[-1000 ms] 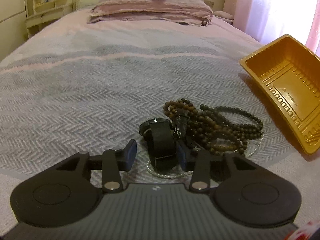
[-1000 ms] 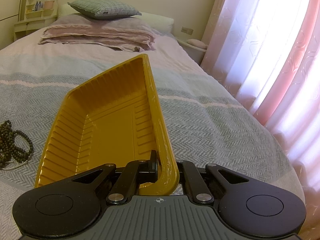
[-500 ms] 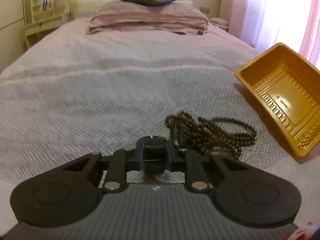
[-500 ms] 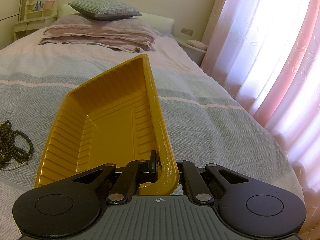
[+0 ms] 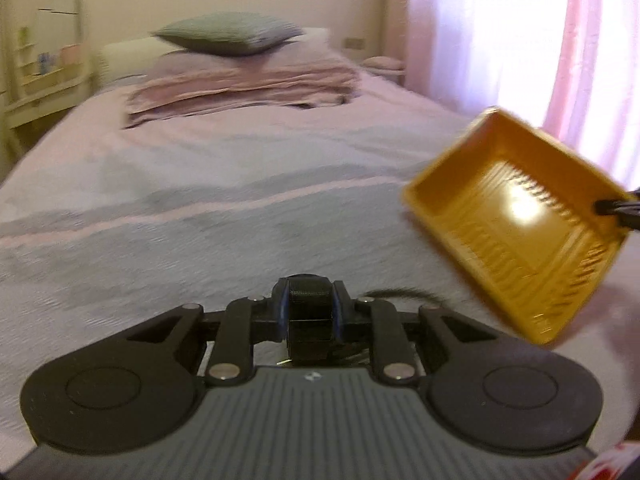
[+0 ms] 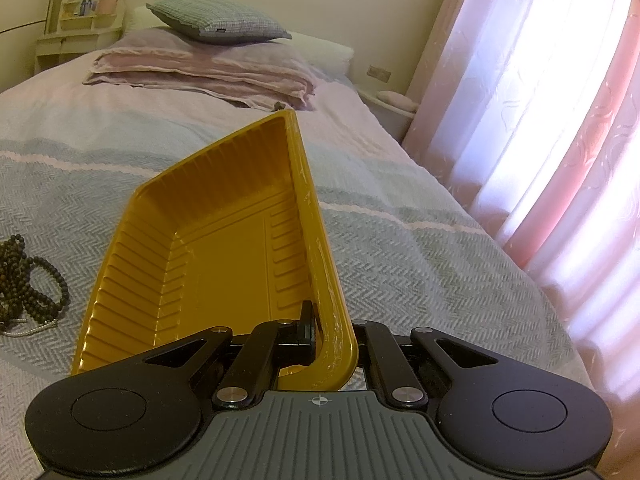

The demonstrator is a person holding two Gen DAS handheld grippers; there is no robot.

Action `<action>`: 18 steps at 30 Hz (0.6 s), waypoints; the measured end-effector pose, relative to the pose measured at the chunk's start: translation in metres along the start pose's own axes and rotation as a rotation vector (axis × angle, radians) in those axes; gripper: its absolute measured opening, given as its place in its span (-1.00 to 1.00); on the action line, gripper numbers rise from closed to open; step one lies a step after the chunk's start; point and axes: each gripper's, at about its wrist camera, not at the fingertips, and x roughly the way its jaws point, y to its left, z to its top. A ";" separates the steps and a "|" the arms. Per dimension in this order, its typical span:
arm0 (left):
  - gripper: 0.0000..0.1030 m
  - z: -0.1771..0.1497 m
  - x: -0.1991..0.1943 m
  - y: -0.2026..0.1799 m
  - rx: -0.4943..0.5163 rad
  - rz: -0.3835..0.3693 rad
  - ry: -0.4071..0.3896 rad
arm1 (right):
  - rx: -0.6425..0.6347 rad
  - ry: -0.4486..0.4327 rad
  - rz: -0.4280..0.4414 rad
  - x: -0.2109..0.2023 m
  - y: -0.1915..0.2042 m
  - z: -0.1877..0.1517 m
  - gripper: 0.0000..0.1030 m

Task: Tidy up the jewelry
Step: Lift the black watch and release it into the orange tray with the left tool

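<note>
Black wristwatch (image 5: 310,312) sits pinched in the left claw (image 5: 309,314), strap squeezed between the two pads, held clear of the bedspread (image 5: 200,240). Left view is motion-blurred, so fine detail of the watch can't be read. Right claw (image 6: 320,332) is clamped narrow on the rim of the gold plastic tray (image 6: 224,248), near one corner, w/ the tray tilted so its open side faces toward the jewelry. Tray looks empty inside.

Step in hand, as I judge it: first piece picked, carry-over to the tray not yet done. Next move calls for swinging the watch to the right, over the tray's low rim, then letting go w/o the strap snagging; tray should be kept steady or levelled so the watch doesn't slide out.

Rest of the pile is on the bed to the left of the tray in the right view: dark bead strands (image 6: 28,276) w/ a thin pearl string (image 6: 32,330) under them.

Surface is a soft grey herringbone spread w/ pale pink stripes. Folded pink blankets and a checked cushion (image 6: 218,24) lie at the head end; pink curtains (image 6: 560,120) at right, small shelf unit (image 6: 80,16) far left.
</note>
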 end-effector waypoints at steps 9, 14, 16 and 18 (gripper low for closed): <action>-0.64 0.025 0.043 -0.093 0.032 -0.260 0.005 | 0.036 0.017 0.005 0.001 -0.004 -0.002 -0.90; -0.64 0.029 0.063 -0.132 0.065 -0.347 0.026 | 0.026 0.027 0.006 -0.001 0.000 -0.002 -0.91; -0.64 0.027 0.071 -0.142 0.081 -0.360 0.034 | 0.019 0.037 0.008 -0.001 0.000 -0.001 -0.91; -0.64 0.025 0.077 -0.151 0.092 -0.370 0.046 | 0.016 0.054 0.015 0.002 -0.001 0.000 -0.91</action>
